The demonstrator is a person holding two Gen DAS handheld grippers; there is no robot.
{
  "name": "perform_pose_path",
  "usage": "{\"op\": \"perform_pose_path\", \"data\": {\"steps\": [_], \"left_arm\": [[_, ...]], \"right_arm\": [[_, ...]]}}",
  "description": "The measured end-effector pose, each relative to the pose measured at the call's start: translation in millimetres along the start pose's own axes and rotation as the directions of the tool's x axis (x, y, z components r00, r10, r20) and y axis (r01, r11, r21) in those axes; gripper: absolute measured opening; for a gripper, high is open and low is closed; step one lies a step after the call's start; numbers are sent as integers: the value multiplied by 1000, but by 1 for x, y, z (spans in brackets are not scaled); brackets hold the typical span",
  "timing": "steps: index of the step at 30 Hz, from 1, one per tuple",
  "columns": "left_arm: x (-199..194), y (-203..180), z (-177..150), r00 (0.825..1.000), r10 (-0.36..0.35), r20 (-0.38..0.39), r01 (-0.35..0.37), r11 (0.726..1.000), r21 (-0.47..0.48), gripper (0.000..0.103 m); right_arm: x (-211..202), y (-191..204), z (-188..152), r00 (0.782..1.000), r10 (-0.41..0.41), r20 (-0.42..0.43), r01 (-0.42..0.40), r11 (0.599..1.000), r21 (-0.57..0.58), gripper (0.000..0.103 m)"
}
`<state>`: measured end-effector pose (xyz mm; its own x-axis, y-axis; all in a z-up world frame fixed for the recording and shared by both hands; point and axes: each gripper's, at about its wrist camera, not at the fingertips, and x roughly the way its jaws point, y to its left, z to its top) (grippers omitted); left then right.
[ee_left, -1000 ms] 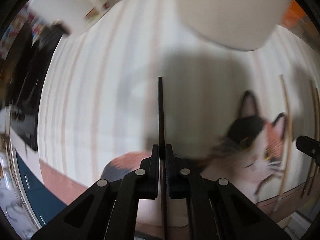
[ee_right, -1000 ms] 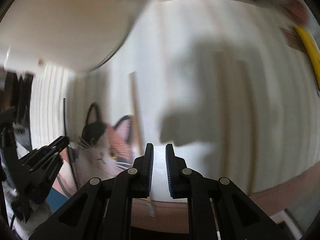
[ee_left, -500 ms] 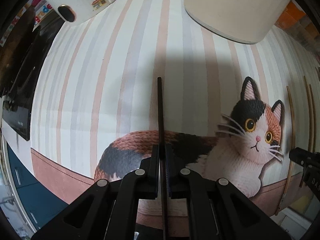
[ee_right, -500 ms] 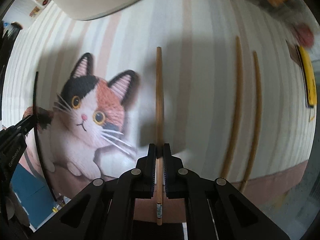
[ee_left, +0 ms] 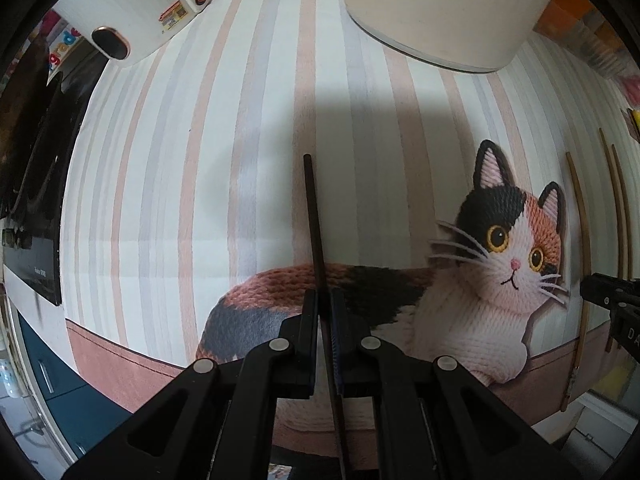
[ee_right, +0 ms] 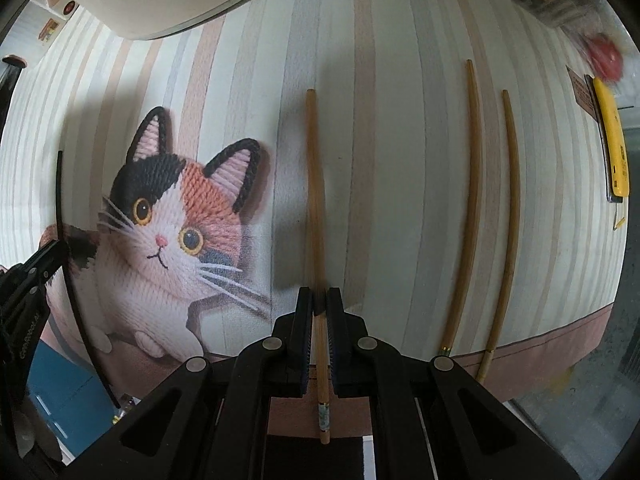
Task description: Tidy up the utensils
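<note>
Both sets of jaws are pinched narrow, each on a single chopstick: the left gripper [ee_left: 325,312] clamps a black chopstick [ee_left: 313,224] and the right gripper [ee_right: 319,308] clamps a bamboo chopstick [ee_right: 314,200]. Each stick runs straight forward along the fingers, gripped toward its thicker end with the thin tip pointing away, which keeps it in line with the gripper and easy to aim; the bamboo one's decorated butt sticks out behind the jaws. Whether the sticks are lifted or resting on the surface cannot be told for certain, though each casts a soft shadow just beside it. Beneath them lies a striped mat with a knitted-look cat [ee_right: 172,232] printed on it, spread over the worktop. To the right, two more bamboo chopsticks [ee_right: 470,200] lie side by side on the mat, close but apart, tips the same way, apparently a pair already sorted. A large cream container [ee_left: 440,12] stands at the far edge of the mat, a likely holder for the utensils. Judging from this, one stick of each colour is in hand, probably to be grouped with its matching kind.
</note>
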<state>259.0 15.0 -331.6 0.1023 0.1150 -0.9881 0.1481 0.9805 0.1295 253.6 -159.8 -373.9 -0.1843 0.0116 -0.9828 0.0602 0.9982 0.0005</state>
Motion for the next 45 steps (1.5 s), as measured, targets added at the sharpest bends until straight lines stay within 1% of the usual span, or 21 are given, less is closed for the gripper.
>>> {"op": "perform_pose_path", "data": {"steps": [4,6,9,10,11,13,17,21,25,27,30,31,32,34,37,39,40,42,43,44,45], "left_arm": [[-2,-8,1,999,31,32,-33,998,45,3],[-9,-8,3,998,40,54,-42,998,38,3],[-38,-10,7,989,48,142,-52,998,23,3],[-49,-11,9,984,46,171,-50,999,18,3],[-63,-13,11,976,48,213,-52,999,12,3],[-85,-15,13,961,50,272,-52,999,1,3],[-125,-22,14,929,41,369,-35,999,-23,3],[-150,-22,13,907,21,420,-10,1000,-28,2],[-175,-17,13,884,-9,467,28,999,-32,0],[-186,-15,11,873,-20,487,40,999,-32,0],[-206,-17,14,850,-40,524,66,997,-29,0],[-214,-16,15,840,-50,540,79,996,-30,0],[-221,-15,17,833,-60,550,89,996,-27,0],[-229,-10,20,825,-81,560,120,992,-34,0],[-234,1,24,818,-86,568,142,988,-54,0],[-233,6,24,821,-77,566,143,987,-73,0],[-230,10,25,825,-80,559,150,985,-82,0],[-222,15,27,839,-114,532,190,978,-89,0],[-214,18,27,847,-135,514,216,971,-101,0],[-204,19,29,856,-167,488,245,964,-100,0],[-197,18,29,867,-192,461,266,959,-101,2]], "right_arm": [[-3,-2,-5,1000,9,19,-10,1000,20,7],[-7,-5,-9,998,41,51,-43,998,39,7],[-28,-11,-13,990,56,133,-64,996,55,7],[-42,-11,-14,982,59,180,-69,996,50,7],[-51,-10,-15,977,57,207,-68,997,44,7],[-74,-6,-18,957,41,286,-50,998,25,7],[-108,2,-25,921,25,388,-27,1000,-1,7],[-131,9,-32,889,32,456,-31,999,-10,7],[-155,1,-42,856,45,516,-44,999,-13,7],[-166,-5,-43,834,56,549,-61,998,-10,7],[-187,-10,-42,801,63,596,-77,997,-2,7],[-197,-14,-42,785,72,615,-92,996,1,7],[-203,-16,-41,776,75,626,-97,995,1,7],[-221,-20,-40,750,89,655,-121,993,3,7],[-237,-25,-36,737,119,665,-159,987,0,7],[-240,-29,-33,740,134,659,-177,984,-2,7],[-240,-31,-32,747,140,650,-185,983,1,7],[-233,-35,-30,758,146,636,-193,981,5,7],[-228,-37,-28,767,149,624,-200,980,12,7],[-220,-40,-26,781,159,604,-214,977,20,7],[-214,-43,-25,792,167,588,-223,975,24,7]]}}
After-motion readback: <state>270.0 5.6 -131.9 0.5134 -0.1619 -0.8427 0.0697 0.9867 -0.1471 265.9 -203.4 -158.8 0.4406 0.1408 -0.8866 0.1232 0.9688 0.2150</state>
